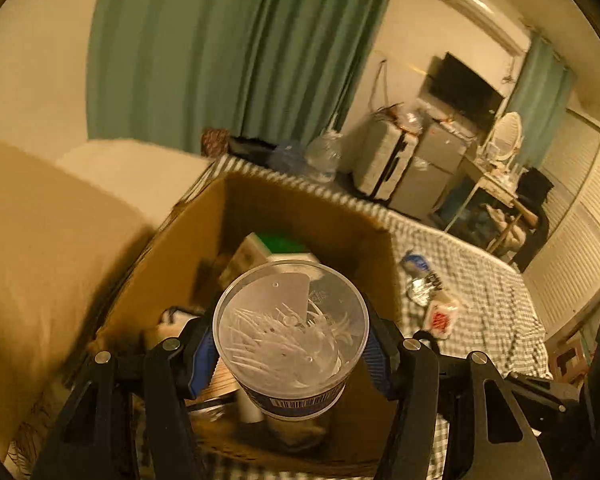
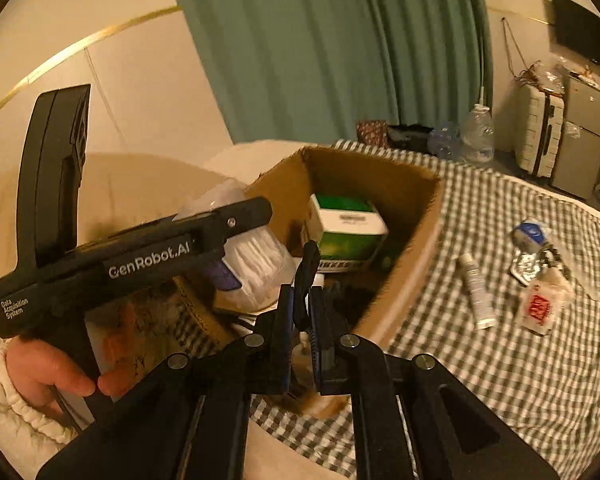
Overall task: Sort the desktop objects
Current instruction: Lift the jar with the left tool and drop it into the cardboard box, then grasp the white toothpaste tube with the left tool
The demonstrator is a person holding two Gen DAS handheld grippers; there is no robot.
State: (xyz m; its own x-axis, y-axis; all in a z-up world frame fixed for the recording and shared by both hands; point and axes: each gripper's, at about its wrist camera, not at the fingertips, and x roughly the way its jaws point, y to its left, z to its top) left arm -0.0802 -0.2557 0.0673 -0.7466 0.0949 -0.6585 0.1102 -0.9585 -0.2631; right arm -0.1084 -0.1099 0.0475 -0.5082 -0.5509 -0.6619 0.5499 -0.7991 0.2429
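Observation:
My left gripper (image 1: 292,348) is shut on a clear plastic tub of cotton swabs (image 1: 290,336) and holds it above the open cardboard box (image 1: 180,256). In the right wrist view the tub (image 2: 256,260) shows beside the left gripper body, over the box (image 2: 416,232). My right gripper (image 2: 302,316) is shut on a small black clip-like object (image 2: 306,276) at the box's near edge. A green and white carton (image 2: 344,232) lies inside the box.
On the checked cloth (image 2: 500,360) right of the box lie a white tube (image 2: 476,292), a red-printed packet (image 2: 540,308) and foil wrappers (image 2: 532,248). Plastic bottles (image 2: 476,136) stand at the far edge. A beige pillow (image 1: 40,260) lies left of the box.

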